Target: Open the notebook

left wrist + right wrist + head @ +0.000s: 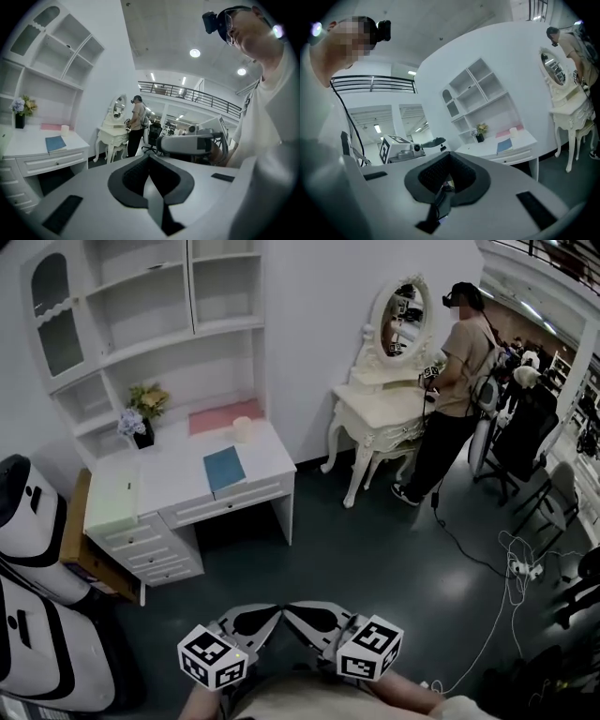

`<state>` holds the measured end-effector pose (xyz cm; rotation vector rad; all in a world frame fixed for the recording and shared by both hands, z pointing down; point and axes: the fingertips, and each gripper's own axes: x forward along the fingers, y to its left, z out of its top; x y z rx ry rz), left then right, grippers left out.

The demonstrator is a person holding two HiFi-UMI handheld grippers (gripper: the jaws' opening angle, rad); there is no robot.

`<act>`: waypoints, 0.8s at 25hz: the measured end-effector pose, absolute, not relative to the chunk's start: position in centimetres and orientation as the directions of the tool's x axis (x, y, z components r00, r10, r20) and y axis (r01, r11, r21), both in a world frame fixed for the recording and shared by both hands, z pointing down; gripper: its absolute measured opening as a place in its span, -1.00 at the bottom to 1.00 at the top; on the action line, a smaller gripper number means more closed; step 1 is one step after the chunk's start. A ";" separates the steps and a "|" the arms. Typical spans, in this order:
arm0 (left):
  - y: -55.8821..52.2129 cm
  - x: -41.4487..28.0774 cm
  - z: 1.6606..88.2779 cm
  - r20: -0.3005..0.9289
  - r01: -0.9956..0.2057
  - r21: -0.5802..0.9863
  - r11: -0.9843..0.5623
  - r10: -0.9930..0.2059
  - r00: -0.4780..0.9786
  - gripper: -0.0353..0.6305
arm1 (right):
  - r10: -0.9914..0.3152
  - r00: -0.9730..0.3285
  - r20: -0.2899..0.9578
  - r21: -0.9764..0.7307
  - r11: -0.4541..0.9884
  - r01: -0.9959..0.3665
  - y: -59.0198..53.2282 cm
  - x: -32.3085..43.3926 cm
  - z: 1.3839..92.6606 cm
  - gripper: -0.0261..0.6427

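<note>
A closed blue notebook (224,468) lies on the white desk (169,479) across the room; it also shows as the small blue notebook (55,143) in the left gripper view and the notebook (505,146) in the right gripper view. My left gripper (274,612) and right gripper (291,611) are held close to my body at the bottom of the head view, tips side by side, far from the desk. The left gripper (149,157) has its jaws pressed together with nothing between them. So does the right gripper (450,157).
On the desk stand a flower vase (142,432), a pink book (223,415) and a small white cup (243,428). A person (457,381) stands at a cream vanity table (380,413). White machines (33,549) fill the left edge. Cables (511,568) cross the dark floor.
</note>
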<state>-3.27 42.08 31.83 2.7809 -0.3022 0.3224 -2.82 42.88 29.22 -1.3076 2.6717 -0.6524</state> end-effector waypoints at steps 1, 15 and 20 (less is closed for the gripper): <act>41.9 -3.0 31.6 0.253 -0.239 0.284 -0.929 -0.168 0.953 -0.85 | -0.775 -0.625 0.098 -0.401 0.544 -0.737 42.7 -2.7 29.0 -0.88; 38.9 0.8 30.9 0.261 -0.260 0.288 -0.922 -0.186 0.947 -0.85 | -0.820 -0.554 0.144 -0.309 0.495 -0.812 40.6 1.8 27.8 -0.88; 35.3 -1.2 32.4 0.253 -0.271 0.312 -0.910 -0.196 0.948 -0.85 | -0.829 -0.535 0.160 -0.294 0.478 -0.828 37.7 0.4 28.6 -0.88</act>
